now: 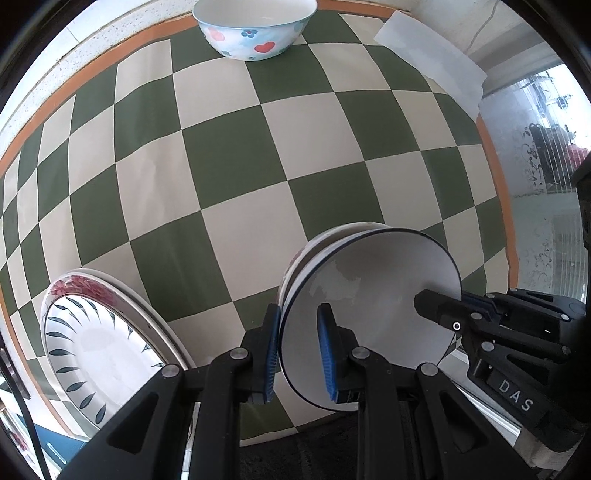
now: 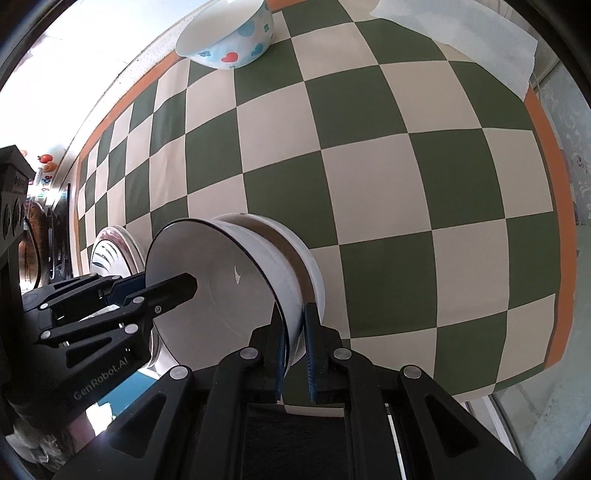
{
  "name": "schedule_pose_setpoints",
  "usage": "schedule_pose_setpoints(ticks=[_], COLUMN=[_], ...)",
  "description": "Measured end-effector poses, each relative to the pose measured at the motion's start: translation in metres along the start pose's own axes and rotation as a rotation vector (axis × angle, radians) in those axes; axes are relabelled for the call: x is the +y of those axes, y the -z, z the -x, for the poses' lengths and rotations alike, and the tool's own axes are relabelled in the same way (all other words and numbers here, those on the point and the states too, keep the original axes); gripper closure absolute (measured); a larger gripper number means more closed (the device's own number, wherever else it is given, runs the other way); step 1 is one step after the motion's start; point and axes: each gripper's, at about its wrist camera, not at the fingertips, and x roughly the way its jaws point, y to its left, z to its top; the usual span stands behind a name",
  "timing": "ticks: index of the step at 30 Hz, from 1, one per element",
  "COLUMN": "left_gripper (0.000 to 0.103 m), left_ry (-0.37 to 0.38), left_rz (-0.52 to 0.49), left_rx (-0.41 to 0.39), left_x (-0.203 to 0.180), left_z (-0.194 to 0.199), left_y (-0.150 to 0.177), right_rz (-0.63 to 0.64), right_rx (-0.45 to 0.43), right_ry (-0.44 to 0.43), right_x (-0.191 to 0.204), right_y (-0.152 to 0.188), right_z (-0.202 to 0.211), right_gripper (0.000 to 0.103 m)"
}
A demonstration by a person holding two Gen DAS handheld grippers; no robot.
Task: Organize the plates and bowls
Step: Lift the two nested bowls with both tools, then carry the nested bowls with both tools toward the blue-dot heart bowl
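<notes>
A white bowl with a dark rim (image 1: 369,288) (image 2: 221,295) sits nested in a second white bowl (image 1: 314,243) (image 2: 295,254). It is low over the green-and-cream checked tablecloth (image 1: 240,166) near the front edge; I cannot tell whether it touches the cloth. My left gripper (image 1: 299,350) (image 2: 147,284) is shut on the bowl's left rim, with one blue pad inside and one outside. On the opposite rim my right gripper (image 2: 295,354) (image 1: 456,301) is clamped the same way. A flowered bowl with red hearts (image 1: 255,29) (image 2: 229,37) stands at the far edge.
A stack of plates (image 1: 92,350) (image 2: 110,251), the top one with dark leaf marks and a red-patterned one below, lies left of the held bowls. A white paper sheet (image 1: 432,62) (image 2: 461,40) covers the far right corner. The table's edge runs close on the right.
</notes>
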Motion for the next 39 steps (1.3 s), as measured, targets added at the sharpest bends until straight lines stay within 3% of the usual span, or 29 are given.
schedule_pose_setpoints(ticks=[29,35,39], left_gripper=[0.085,0.085,0.079], left_ry=[0.030,0.071,0.101], left_rz=[0.021,0.064,0.125], left_rx=[-0.012,-0.110,-0.172], left_x=[0.006,0.017,0.034], left_z=[0.017,0.062,0.090], left_y=[0.007,-0.008,-0.045], right_rz=[-0.010,-0.045,-0.046], right_rx=[0.025,-0.017,-0.079], right_ry=[-0.004,-0.086,-0.132], right_x=[-0.007,-0.015,-0.014], right_y=[0.008,-0.002,-0.028], right_z=[0.003,0.035,0.065], right_gripper=[0.091,0.091,0.090])
